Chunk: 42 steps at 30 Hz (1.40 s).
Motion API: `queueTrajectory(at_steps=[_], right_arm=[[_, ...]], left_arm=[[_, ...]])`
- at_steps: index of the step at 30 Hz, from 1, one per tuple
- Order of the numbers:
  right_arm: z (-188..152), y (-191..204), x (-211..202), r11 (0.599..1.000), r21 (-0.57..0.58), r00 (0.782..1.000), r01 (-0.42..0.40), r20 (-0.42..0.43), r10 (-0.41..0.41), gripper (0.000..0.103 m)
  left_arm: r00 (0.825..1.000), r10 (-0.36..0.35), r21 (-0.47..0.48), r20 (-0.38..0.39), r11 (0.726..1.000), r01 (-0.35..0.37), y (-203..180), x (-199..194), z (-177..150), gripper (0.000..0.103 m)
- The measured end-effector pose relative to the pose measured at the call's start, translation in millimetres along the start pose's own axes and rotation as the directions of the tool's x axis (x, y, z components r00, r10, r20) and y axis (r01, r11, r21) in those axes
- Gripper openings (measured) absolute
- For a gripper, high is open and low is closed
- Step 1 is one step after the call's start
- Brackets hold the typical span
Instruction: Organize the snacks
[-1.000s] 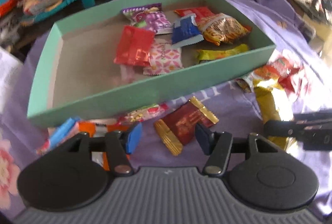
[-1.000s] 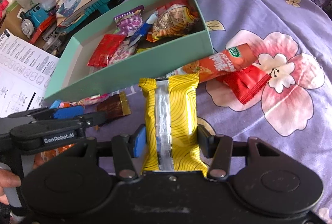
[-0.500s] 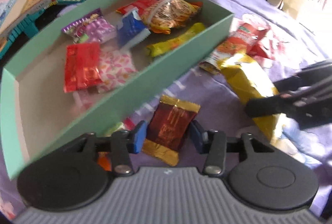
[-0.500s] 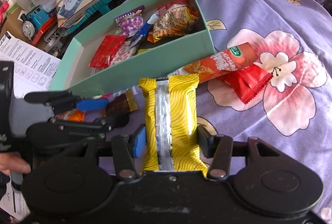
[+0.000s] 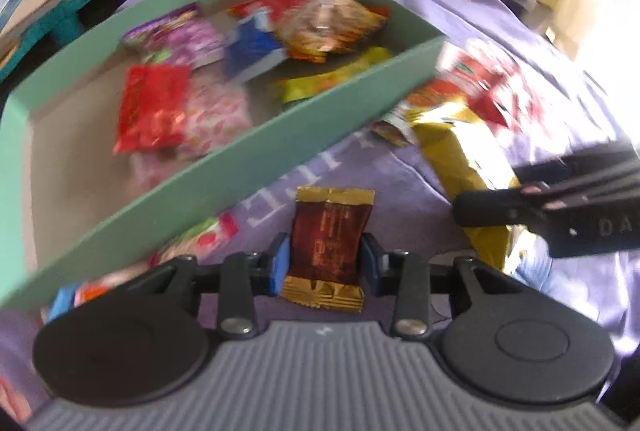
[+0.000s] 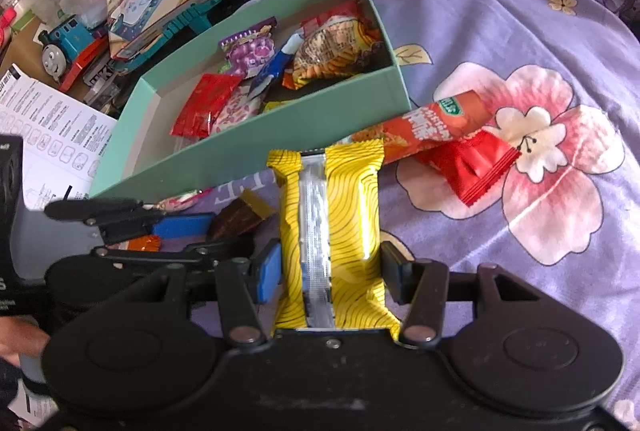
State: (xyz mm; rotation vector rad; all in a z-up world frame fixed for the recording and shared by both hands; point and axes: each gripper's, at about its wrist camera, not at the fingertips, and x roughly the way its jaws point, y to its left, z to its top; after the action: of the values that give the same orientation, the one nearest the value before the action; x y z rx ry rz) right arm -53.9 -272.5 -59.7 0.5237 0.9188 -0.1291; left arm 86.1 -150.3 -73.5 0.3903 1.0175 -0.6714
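Note:
A green box (image 5: 320, 135) (image 6: 248, 147) on the purple floral cloth holds several snack packets. My left gripper (image 5: 325, 263) is shut on a brown-and-gold candy packet (image 5: 326, 243) just in front of the box's near wall; it also shows in the right wrist view (image 6: 236, 221). My right gripper (image 6: 329, 269) is shut on a yellow striped snack packet (image 6: 332, 231) that lies on the cloth to the right of the left gripper; the packet also shows in the left wrist view (image 5: 460, 155).
An orange snack bag (image 6: 432, 123) and a red packet (image 6: 472, 161) lie right of the box. More small packets (image 5: 188, 247) lie by the box's near wall. Toys, books and a paper sheet (image 6: 52, 123) crowd the left and back.
My left gripper moved in around the brown-and-gold packet and closed on it. My right gripper stayed shut on the yellow packet, hardly moving.

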Motion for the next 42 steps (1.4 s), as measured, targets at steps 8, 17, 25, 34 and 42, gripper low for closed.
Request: queueTrajectory(at_steps=[8, 17, 25, 34, 42], right_arm=[[17, 21, -25, 0.999, -0.048, 0.999, -0.010, 0.052, 0.013, 0.051], [73, 91, -12, 0.982, -0.180, 0.994, -0.054, 0.080, 0.070, 0.051], [109, 155, 46, 0.966, -0.240, 0.995, -0.092, 0.015, 0.098, 0.051], [115, 187, 78, 0.958, -0.264, 0.994, -0.110, -0.032, 0.105, 0.085], [111, 173, 61, 0.963, -0.254, 0.996, -0.085, -0.006, 0.087, 0.086]], left_arm=[[0.992, -0.017, -0.173, 0.127, 0.984, 0.039, 27, -59, -5, 0.036], [0.969, 0.176, -0.397, 0.176, 0.913, -0.094, 111, -96, 7, 0.037], [0.962, 0.240, -0.488, 0.131, 0.860, -0.148, 169, -82, 13, 0.037], [0.945, 0.299, -0.456, 0.134, 0.865, -0.208, 177, -73, 13, 0.075], [0.945, 0.298, -0.455, 0.135, 0.866, -0.208, 166, -76, 6, 0.089]])
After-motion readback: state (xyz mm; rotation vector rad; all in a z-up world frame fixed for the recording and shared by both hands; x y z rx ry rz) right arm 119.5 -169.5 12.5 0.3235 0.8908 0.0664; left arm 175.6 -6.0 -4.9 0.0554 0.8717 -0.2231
